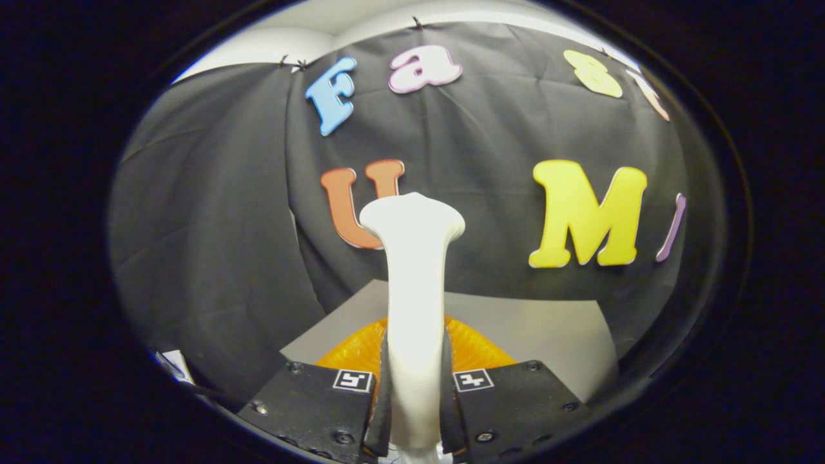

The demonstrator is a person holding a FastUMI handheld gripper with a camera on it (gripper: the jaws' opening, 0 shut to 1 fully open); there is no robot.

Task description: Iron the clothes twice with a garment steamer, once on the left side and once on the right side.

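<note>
— Clamped, both of them: the gripper (414, 399) has its two fingers (385, 393) pressed against the sides of the white plastic garment steamer (413, 283), low on its smooth handle

— And the steamer itself, how does it stand?

— Upright between the fingers, rising ahead of them, its neck widening into a flared head at the top, seen against the black cloth wall (213, 212) of the booth

— What lies around it?

— Just beyond the fingers, behind the handle, a ribbed orange garment (480, 348) spreads to both sides on a pale grey table surface (554, 328). The steamer hides the middle of it, so I cannot tell how far it runs. The surface's far edge meets the cloth wall, and its left corner shows just left of the handle

— Anything else?

— A small white thing with blue marks (175, 366) sits low beside the left finger block, beyond the table's left edge; too blurred to name. Above the cloth, a strip of pale wall (271, 45)
</note>
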